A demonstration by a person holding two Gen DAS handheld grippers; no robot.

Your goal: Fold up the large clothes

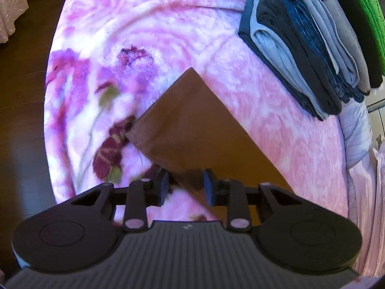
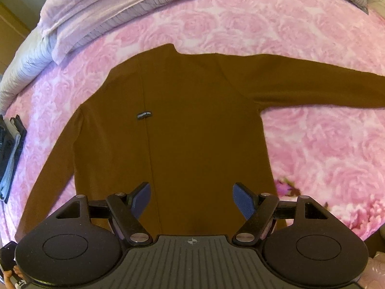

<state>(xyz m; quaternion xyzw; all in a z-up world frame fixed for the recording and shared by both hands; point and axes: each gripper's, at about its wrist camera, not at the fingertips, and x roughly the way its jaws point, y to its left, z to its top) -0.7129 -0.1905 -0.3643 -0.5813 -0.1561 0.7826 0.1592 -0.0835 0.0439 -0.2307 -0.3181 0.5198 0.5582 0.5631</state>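
A brown long-sleeved top lies flat on the pink rose-patterned blanket, neck toward the far side, with a small black label on its body. One sleeve stretches out to the right; the other runs down along the left side. My right gripper hovers open over the lower body near the hem. In the left wrist view, the squared end of a brown sleeve lies on the blanket. My left gripper is open over its near edge, the fabric passing between the spread fingers.
A stack of folded grey, blue and dark clothes sits on the bed to the upper right of the sleeve, and shows at the left edge. A green knit item lies beyond it. A bunched lilac duvet lines the far side. Dark floor lies left.
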